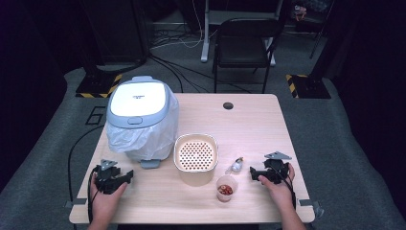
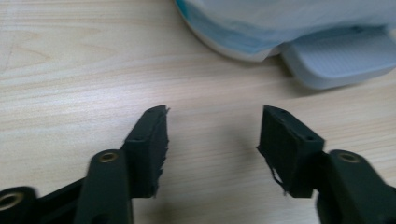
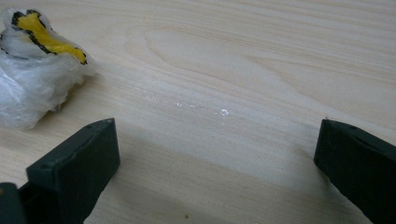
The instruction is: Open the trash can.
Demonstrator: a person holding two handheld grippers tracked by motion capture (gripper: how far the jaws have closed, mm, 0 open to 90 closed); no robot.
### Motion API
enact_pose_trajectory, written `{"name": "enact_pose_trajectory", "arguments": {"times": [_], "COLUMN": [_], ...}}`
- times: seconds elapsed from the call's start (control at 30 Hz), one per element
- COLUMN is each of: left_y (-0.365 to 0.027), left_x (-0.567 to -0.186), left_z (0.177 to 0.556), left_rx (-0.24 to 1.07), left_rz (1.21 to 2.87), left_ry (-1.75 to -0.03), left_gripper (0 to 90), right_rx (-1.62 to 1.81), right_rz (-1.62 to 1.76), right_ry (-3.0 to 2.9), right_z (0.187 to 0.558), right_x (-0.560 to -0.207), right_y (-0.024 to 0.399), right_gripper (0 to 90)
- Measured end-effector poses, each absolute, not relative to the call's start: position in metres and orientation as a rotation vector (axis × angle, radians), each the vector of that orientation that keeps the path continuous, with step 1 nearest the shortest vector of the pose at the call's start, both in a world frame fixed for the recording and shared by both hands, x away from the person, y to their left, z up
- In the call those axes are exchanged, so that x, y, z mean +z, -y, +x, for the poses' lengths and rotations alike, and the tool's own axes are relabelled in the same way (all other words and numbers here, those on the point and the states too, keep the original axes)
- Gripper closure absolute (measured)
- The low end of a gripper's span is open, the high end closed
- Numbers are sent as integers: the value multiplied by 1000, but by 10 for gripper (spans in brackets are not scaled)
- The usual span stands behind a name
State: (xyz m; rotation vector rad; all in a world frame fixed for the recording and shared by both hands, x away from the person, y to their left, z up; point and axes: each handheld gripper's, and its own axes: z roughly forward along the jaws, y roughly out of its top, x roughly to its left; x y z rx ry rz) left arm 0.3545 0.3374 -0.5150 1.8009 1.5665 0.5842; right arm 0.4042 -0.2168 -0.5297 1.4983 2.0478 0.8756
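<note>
My left gripper (image 1: 126,177) rests on the wooden table (image 1: 249,124) at the front left, held by a hand. Its jaws stand apart with only bare wood between them (image 2: 215,115). They point at the grey foot pedal (image 2: 338,56) of a white and blue bin (image 1: 141,117) lined with a plastic bag. My right gripper (image 1: 253,173) lies at the front right, open wide (image 3: 215,128), with nothing between its jaws. A crumpled clear wrapper with a yellow and black patch (image 3: 32,70) lies just left of it (image 1: 236,165).
A beige container with a perforated top (image 1: 195,158) stands in the middle front. A small clear cup holding something red (image 1: 226,188) sits beside it. A round cable hole (image 1: 228,105) marks the table's far side. A black chair (image 1: 244,43) stands beyond the table.
</note>
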Motion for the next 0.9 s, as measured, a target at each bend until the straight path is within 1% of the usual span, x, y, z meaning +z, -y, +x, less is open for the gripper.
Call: {"name": "enact_pose_trajectory", "arguments": {"times": [0.07, 0.1, 0.17, 0.23, 0.37, 0.53, 0.6, 0.67, 0.77, 0.9], "left_y": [-331, -327, -318, -307, -286, -273, -269, -265, -259, -255], "left_x": [-508, -505, -500, -496, -496, -499, -500, -501, -505, -507], "left_z": [349, 348, 347, 347, 349, 357, 360, 362, 366, 368], "left_rx": [611, 612, 593, 607, 671, 669, 708, 719, 688, 736], "left_rz": [1744, 1707, 1660, 1668, 1709, 1701, 1708, 1701, 1678, 1691], "left_ry": [-1566, -1572, -1571, -1552, -1518, -1536, -1525, -1536, -1549, -1528], "left_gripper": [538, 557, 628, 649, 646, 639, 608, 599, 602, 625], "right_rx": [876, 875, 875, 875, 875, 875, 875, 875, 874, 868], "right_rz": [1498, 1498, 1498, 1498, 1499, 1500, 1499, 1500, 1501, 1492], "right_ry": [-2048, -2048, -2048, -2048, -2047, -2046, -2046, -2046, -2045, -2053], "right_z": [404, 404, 404, 404, 404, 404, 404, 404, 404, 403], "right_x": [-530, -530, -530, -530, -530, -530, -530, -530, -530, -530], "right_y": [217, 217, 217, 217, 217, 217, 217, 217, 217, 217], "right_gripper": [0, 0, 0, 0, 0, 0, 0, 0, 0, 0]}}
